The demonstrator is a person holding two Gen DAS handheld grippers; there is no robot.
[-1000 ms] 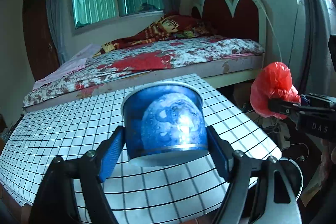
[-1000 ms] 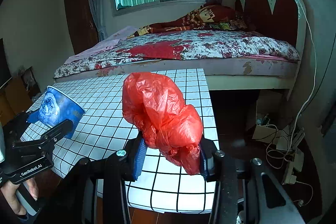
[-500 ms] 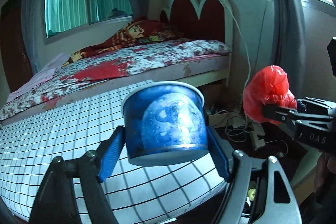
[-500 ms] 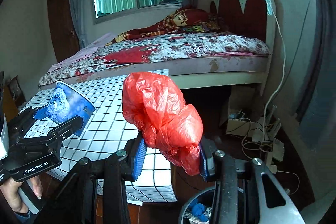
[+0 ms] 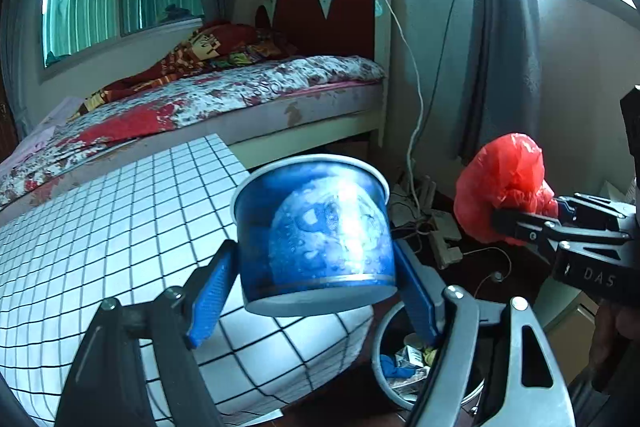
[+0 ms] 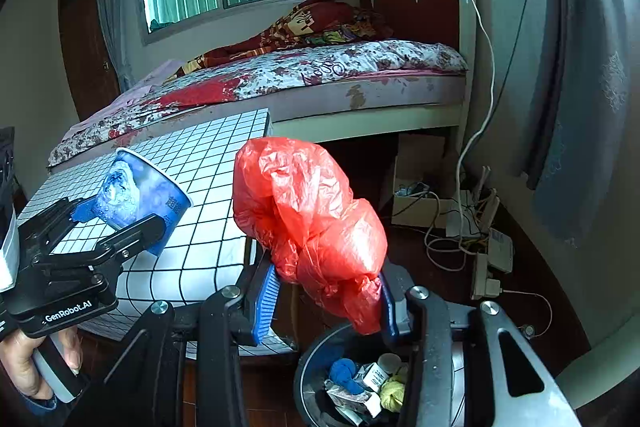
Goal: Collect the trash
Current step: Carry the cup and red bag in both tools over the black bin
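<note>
Beyond my grid-patterned tabletop (image 5: 120, 227) stands a bed (image 6: 320, 75) with a red heart-shaped headboard, and below my grippers sits a round trash bin (image 6: 316, 367) already holding scraps. My left gripper (image 5: 312, 291) has its jaws clamped on a blue paper cup (image 5: 316, 231), upright, above the tabletop's edge beside the bin. My right gripper (image 6: 326, 295) pinches a crumpled red plastic bag (image 6: 308, 223) in narrow jaws, just over the bin's rim.
</note>
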